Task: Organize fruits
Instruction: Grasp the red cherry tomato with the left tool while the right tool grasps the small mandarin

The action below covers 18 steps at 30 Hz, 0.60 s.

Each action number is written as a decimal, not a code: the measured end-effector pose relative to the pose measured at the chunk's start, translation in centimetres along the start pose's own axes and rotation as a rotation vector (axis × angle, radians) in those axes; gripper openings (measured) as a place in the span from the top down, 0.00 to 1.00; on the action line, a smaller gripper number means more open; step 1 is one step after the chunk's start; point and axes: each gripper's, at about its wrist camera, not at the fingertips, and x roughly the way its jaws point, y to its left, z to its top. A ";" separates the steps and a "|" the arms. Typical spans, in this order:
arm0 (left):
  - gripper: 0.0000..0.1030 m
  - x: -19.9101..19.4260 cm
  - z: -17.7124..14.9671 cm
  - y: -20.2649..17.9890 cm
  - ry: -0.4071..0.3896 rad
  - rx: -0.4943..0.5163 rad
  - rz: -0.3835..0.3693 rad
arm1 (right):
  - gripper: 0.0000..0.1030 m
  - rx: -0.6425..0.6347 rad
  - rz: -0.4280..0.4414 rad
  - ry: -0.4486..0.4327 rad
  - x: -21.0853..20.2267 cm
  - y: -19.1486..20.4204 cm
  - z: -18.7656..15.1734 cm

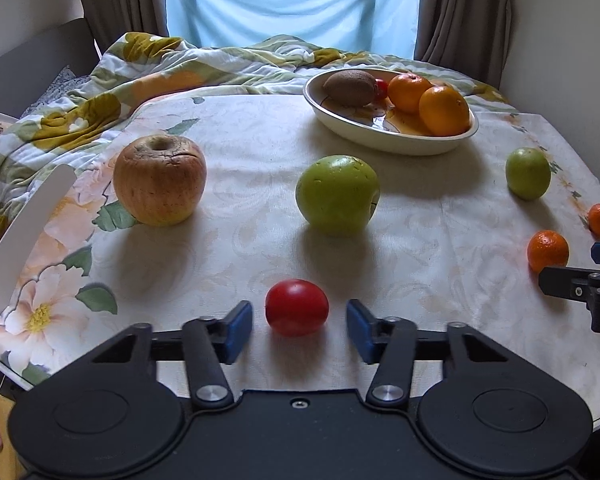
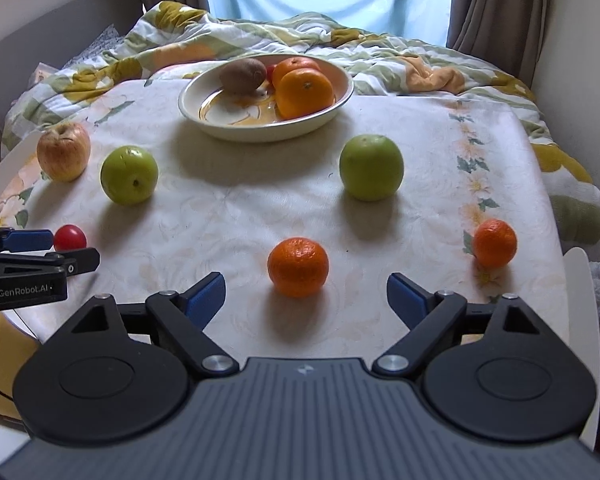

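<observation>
Left gripper (image 1: 299,330) wide around red tomato (image 1: 296,307) | right gripper (image 2: 306,298) wide, near mandarin (image 2: 298,267) | "GenRobot.AI" on the left gripper's side | bowl (image 2: 228,130) far

A small red fruit (image 1: 381,89) in the bowl (image 1: 380,142) is largely hidden behind the kiwi (image 1: 350,87) and an orange (image 1: 409,92); its kind cannot be determined. The right gripper (image 1: 598,270) is cut off by the left wrist view's right edge. The left gripper (image 2: 66,246) is cut off by the right wrist view's left edge, and the red tomato (image 2: 70,237) is partly covered by it.
</observation>
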 end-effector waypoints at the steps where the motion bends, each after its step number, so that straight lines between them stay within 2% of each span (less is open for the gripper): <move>1: 0.59 0.0 0.0 0.1 -0.005 0.004 0.002 | 0.01 0.000 0.003 0.002 0.1 0.0 0.0; 2: 0.64 0.0 0.1 0.1 -0.006 0.008 0.002 | 0.02 0.001 0.006 0.005 0.3 0.0 0.0; 9: 0.64 0.1 0.3 -0.1 0.006 0.025 0.004 | 0.17 0.010 0.018 0.021 1.3 -0.2 0.3; 18: 0.64 -0.1 0.1 -0.1 0.007 0.017 0.002 | 0.30 0.018 0.026 0.028 2.1 0.0 0.5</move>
